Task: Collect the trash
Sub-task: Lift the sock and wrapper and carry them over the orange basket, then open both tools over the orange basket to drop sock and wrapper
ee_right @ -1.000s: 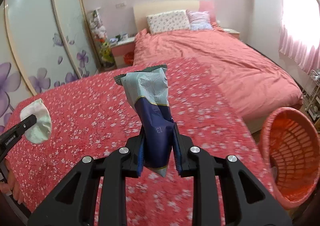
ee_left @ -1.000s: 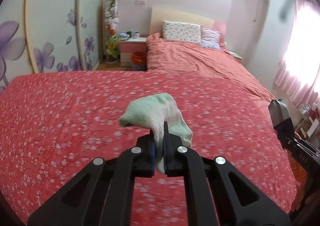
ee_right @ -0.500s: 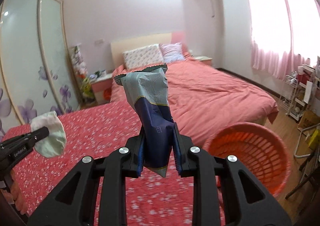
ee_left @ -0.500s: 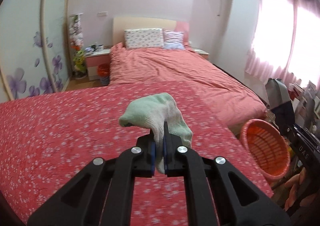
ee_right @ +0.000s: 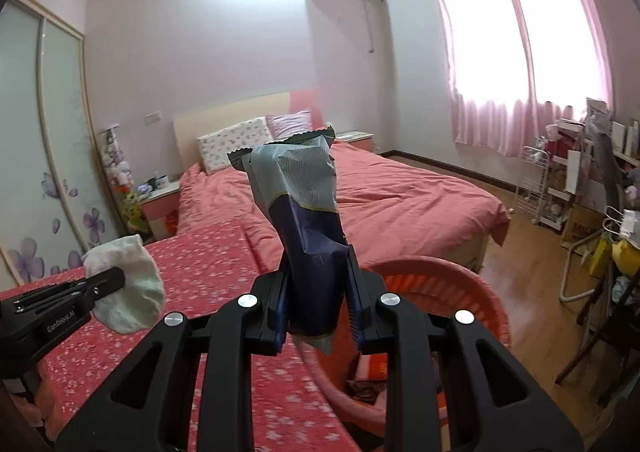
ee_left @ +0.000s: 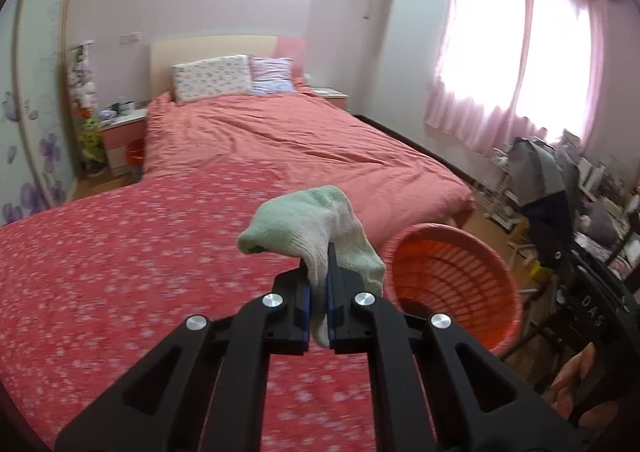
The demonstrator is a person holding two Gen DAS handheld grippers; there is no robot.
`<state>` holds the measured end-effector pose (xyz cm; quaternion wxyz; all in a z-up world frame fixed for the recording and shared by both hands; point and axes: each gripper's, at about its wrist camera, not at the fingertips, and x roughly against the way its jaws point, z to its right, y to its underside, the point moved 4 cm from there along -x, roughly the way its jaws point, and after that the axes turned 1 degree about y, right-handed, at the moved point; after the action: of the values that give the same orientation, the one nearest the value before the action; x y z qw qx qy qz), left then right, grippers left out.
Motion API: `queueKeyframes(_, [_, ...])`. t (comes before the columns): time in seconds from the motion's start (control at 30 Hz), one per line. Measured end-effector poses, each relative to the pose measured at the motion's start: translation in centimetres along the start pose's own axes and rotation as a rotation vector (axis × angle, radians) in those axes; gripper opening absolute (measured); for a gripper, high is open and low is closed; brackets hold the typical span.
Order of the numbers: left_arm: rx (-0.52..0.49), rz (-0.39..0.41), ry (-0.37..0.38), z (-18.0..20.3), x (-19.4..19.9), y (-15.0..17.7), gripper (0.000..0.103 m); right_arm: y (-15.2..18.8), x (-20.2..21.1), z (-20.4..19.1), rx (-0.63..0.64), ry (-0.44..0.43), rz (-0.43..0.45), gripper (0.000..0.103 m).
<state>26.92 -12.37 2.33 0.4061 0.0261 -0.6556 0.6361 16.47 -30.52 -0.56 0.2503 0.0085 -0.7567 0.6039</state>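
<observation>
My left gripper [ee_left: 319,292] is shut on a pale green and white sock [ee_left: 316,228], held above the red flowered bedspread [ee_left: 120,272]. To its right an orange plastic basket [ee_left: 452,284] stands tilted beside the bed. My right gripper [ee_right: 318,300] is shut on a blue and grey snack wrapper [ee_right: 302,196] that stands upright between the pads. Just behind and below it lies the orange basket [ee_right: 448,280], with some scraps at its bottom. The left gripper [ee_right: 102,284] with the sock [ee_right: 128,284] shows at the left of the right wrist view.
A second bed with a plain pink cover [ee_left: 288,144] and pillows [ee_left: 212,76] fills the back. A nightstand [ee_left: 120,132] and sliding flowered doors [ee_right: 48,172] stand at the left. Cluttered shelves and a chair [ee_right: 592,212] line the right wall under pink curtains. A hand [ee_left: 576,376] shows at lower right.
Both grippers have swung to the right across the flowered bedspread, each keeping its hold. The orange basket has come closer and now sits right in front of the right gripper.
</observation>
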Motion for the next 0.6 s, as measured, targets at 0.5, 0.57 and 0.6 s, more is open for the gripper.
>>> queueKeyframes(0.5, [-0.048,-0.083,0.194,9.7,-6.9,1.6,0.007,1.5,-1.6,5.6,-0.111,0.076,-0.026,0.025])
queueKeyframes(0.57, [-0.058,-0.093,0.210,10.8,-7.9,1.8,0.007,1.8,-1.8,6.0,-0.124,0.078,-0.034,0.025])
queueKeyframes(0.6, [-0.060,-0.097,0.213,11.1,-8.2,1.9,0.007,1.9,-2.0,6.5,-0.130,0.080,-0.038,0.025])
